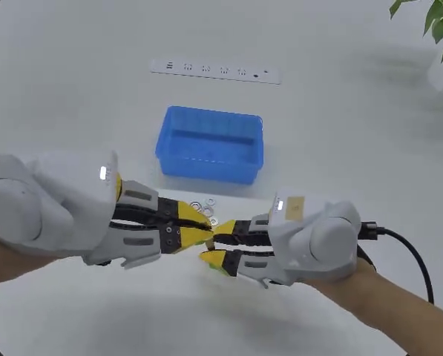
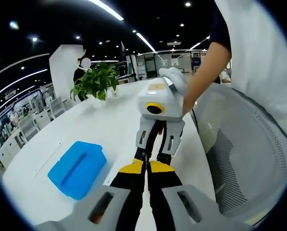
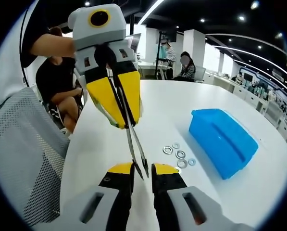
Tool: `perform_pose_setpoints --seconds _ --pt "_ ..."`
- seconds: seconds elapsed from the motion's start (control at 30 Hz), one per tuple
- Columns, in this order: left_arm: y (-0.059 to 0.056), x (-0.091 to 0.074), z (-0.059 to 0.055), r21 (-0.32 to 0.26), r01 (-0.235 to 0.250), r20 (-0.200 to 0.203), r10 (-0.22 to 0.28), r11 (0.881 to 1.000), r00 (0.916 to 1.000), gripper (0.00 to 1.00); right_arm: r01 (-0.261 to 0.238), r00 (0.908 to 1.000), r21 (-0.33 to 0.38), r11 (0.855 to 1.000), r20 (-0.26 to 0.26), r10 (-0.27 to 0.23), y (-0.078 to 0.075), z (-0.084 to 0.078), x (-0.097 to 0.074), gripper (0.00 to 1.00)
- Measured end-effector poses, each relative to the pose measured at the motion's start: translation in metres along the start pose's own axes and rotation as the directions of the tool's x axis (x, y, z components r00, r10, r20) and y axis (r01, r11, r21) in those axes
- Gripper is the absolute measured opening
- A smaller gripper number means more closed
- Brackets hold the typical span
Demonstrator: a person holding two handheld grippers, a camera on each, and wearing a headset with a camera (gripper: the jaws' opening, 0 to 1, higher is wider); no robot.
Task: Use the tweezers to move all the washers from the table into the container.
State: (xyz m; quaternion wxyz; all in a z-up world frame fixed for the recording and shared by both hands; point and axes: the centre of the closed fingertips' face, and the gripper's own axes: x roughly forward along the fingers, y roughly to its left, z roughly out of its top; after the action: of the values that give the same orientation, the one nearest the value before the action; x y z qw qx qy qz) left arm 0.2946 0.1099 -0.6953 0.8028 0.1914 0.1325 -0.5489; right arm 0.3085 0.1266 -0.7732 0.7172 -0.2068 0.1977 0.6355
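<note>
- On the tabletop (image 1: pixel 340 126), just in front of the blue container (image 1: pixel 210 144), the washers (image 1: pixel 205 210) lie in a small loose cluster, all flat on the surface.
- Inside the container the floor looks bare in the head view, so I judge the whole transfer is left to do.
- Between the two grippers sit the tweezers (image 3: pixel 136 149), clamped at their back end in the jaws of the left gripper (image 3: pixel 124 122).
- Their long axis runs from the left gripper straight toward the right gripper (image 3: pixel 142 169), roughly along the container's near wall. The tips point at the right gripper, with the washers near, off to one side.
- The right gripper's jaws stand narrowly apart with the tweezer tips between them; I cannot tell whether they touch.
</note>
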Motion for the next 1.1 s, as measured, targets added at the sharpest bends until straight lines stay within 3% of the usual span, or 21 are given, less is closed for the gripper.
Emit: perform_pose_setpoints --seconds 0.23,0.67,1.1 --pt "0.008 -0.012 -0.007 -0.006 -0.038 -0.002 0.038 0.999 0.9993 0.05 0.03 0.9995 0.021 0.999 -0.006 -0.03 -0.004 0.0 -0.001 0.22" --pt "0.043 -0.028 -0.014 0.007 -0.109 -0.015 0.109 0.994 0.9939 0.05 0.037 0.9983 0.044 0.998 -0.047 -0.035 -0.006 -0.011 0.003 0.32" --pt "0.051 -0.021 -0.022 -0.002 -0.105 -0.034 0.105 0.994 0.9939 0.05 0.042 0.9974 0.087 0.995 -0.062 -0.037 -0.01 -0.021 0.001 0.37"
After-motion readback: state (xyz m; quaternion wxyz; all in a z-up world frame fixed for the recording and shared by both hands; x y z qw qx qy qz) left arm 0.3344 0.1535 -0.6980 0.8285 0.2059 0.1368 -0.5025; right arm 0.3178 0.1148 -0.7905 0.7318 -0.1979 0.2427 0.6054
